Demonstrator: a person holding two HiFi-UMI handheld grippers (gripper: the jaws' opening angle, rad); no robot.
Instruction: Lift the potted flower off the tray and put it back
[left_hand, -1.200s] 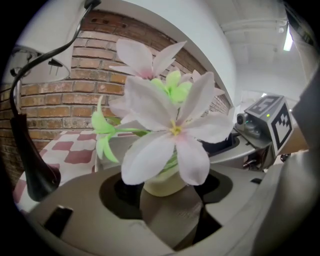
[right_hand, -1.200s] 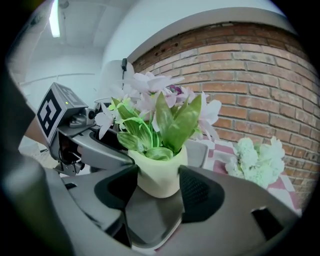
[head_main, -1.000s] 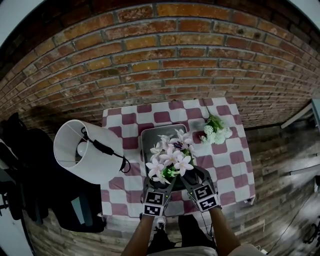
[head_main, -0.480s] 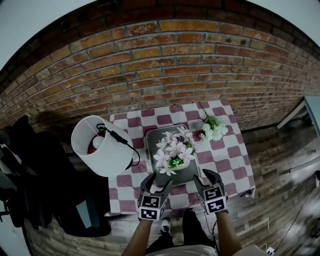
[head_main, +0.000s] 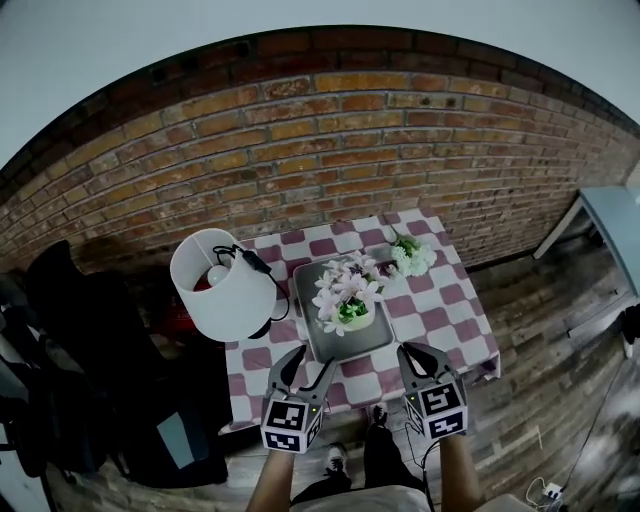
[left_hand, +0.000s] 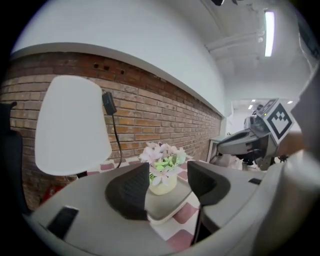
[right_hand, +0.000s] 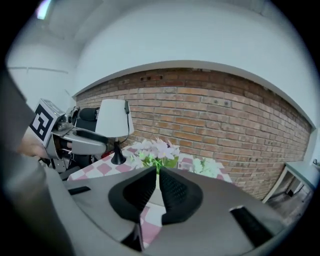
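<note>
left tool (head_main: 308, 365) apart, right tool (head_main: 425, 357) seemingly together, both just closing, empty, before table (head_main: 452, 330).

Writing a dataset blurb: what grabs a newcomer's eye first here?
The pink-and-white potted flower in its cream pot, standing on the grey rectangular tray mid-table on the red-and-white checked cloth. Next, the big white lampshade at the table's left edge and the red brick wall behind.

Both units, left tongs (head_main: 308, 362) and right tongs (head_main: 420, 352): light grey moulded shells, black ribbed pads (left_hand: 131, 192). Each has a cube (head_main: 290, 425) with black-on-white square markers. Forearms (head_main: 275, 478) bare. Light top (head_main: 370, 500), dark trousers (head_main: 388, 462), light shoe (head_main: 336, 460).
</note>
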